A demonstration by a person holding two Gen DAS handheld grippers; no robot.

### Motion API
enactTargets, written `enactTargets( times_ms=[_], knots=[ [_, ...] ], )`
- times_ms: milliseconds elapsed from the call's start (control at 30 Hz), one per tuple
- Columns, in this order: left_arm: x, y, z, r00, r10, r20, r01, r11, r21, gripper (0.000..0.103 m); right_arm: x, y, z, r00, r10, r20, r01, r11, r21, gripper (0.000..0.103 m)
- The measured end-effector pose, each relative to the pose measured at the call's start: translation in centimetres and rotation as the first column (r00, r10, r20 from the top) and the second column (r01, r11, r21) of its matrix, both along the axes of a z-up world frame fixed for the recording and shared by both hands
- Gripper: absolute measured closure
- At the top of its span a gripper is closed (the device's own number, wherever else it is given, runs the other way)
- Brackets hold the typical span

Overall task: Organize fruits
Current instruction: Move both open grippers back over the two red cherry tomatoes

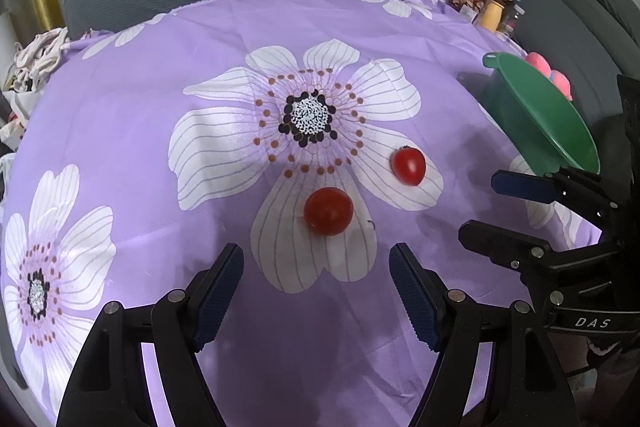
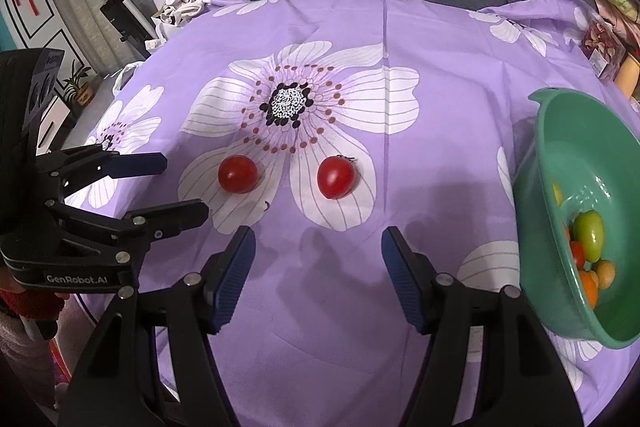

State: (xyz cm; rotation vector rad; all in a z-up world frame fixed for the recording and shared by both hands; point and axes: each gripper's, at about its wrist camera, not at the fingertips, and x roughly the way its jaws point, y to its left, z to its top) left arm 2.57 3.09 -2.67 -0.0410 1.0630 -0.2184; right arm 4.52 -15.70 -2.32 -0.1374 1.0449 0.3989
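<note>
Two red tomatoes [image 2: 237, 173] [image 2: 335, 177] lie mid-table, unsorted, while several fruits sit in the green bowl [image 2: 552, 163] at the right edge; the left gripper [image 1: 316, 291] and right gripper [image 2: 316, 279] hover open and empty.

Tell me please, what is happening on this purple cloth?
A person holds two grippers over the flowered cloth. Both the left gripper and the right gripper are open and empty. Two red tomatoes lie loose on the cloth, while the green bowl at the right already holds several fruits.
</note>
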Motion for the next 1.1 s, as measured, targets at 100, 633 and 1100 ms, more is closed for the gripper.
enactTargets(
  times_ms=[100, 633, 1100],
  knots=[
    [0.1, 0.1, 0.1, 1.0, -0.01, 0.006, 0.01, 1.0, -0.001, 0.028, 0.2, 0.0, 0.0, 1.0, -0.001, 0.0, 0.001, 1.0, 0.0, 0.038],
    [2.3, -1.4, -1.0, 0.995, -0.1, -0.013, 0.1, 0.993, 0.057, 0.029, 3.5, 0.2, -1.7, 1.0, -0.023, -0.022, 0.022, 0.999, -0.026, 0.039],
    [3.3, -1.6, -1.7, 0.991, -0.13, -0.04, 0.132, 0.99, 0.045, 0.048, 5.4, 0.5, -3.1, 0.998, -0.009, -0.061, 0.01, 1.0, 0.007, 0.048]
  ],
)
